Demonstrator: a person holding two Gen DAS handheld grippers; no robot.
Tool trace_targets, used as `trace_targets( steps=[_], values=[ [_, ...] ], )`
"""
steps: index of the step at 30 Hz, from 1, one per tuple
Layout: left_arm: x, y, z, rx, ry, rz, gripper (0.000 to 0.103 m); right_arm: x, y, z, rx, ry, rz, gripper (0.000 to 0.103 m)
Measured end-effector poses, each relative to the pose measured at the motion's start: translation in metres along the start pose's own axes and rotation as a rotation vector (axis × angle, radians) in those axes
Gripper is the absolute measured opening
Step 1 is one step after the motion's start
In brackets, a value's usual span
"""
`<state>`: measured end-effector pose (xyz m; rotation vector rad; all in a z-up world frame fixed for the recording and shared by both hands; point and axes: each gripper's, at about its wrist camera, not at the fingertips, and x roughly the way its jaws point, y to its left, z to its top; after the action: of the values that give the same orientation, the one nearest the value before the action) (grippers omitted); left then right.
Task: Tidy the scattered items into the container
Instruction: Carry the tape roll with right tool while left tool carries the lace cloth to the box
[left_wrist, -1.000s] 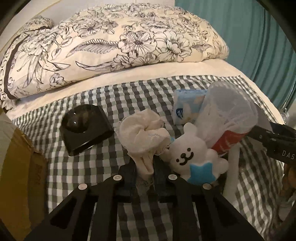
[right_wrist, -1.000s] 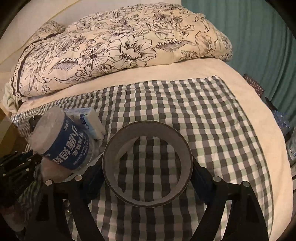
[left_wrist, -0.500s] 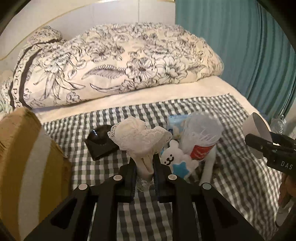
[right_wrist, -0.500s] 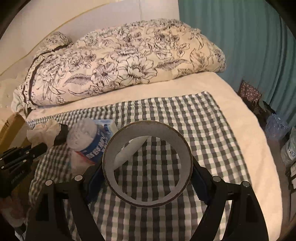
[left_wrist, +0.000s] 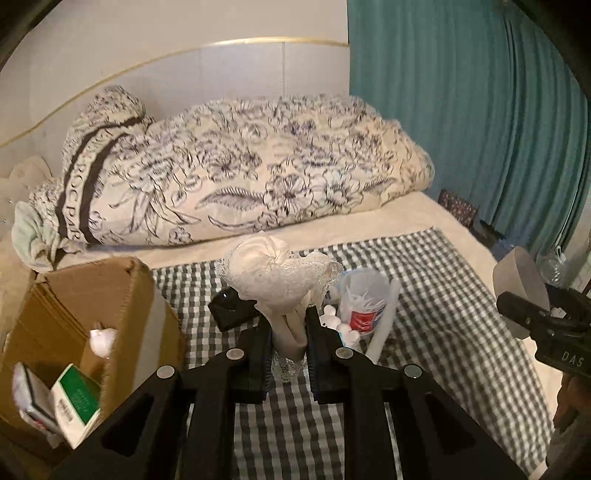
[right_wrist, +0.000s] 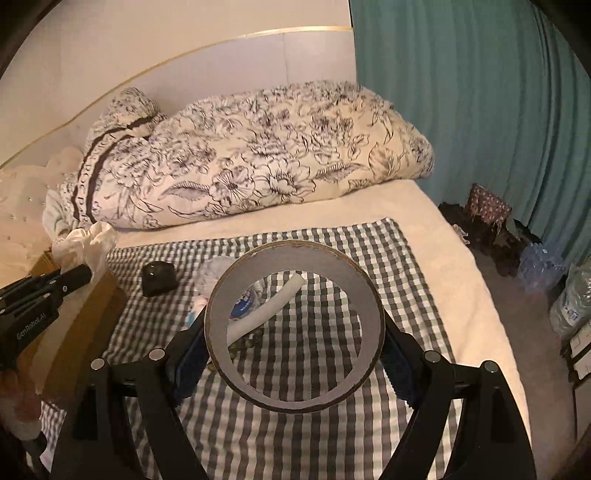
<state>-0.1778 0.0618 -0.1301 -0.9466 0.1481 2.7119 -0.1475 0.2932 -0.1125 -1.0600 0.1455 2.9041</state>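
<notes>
The cloth (left_wrist: 284, 273) looks soft, cream and lace-edged. The box (left_wrist: 74, 314) is rough brown cardboard. The tape roll (right_wrist: 295, 325) shows a matt grey card core. The blanket (right_wrist: 332, 424) is woven checked fabric. The black case (right_wrist: 159, 282) looks glossy, the cup (left_wrist: 364, 299) clear plastic, the curtain (left_wrist: 461, 110) matt teal cloth.

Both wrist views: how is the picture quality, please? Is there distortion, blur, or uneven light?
Left wrist view: strong fisheye bending, the headboard edge curves; dim warm light; black corners; the floral duvet looks slightly smeared. Right wrist view: same bending and dark corners; the tape roll in the right gripper is sharp, while the items behind it look softer.
</notes>
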Motion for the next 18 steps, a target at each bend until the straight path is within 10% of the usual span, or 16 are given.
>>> trace_targets(
  steps=[18],
  values=[
    [-0.127, 0.012, 0.000, -0.024, -0.137, 0.024, 0.016, -0.120, 0.053, -0.004, -0.064, -0.121, 0.028, 0.082]
  ],
)
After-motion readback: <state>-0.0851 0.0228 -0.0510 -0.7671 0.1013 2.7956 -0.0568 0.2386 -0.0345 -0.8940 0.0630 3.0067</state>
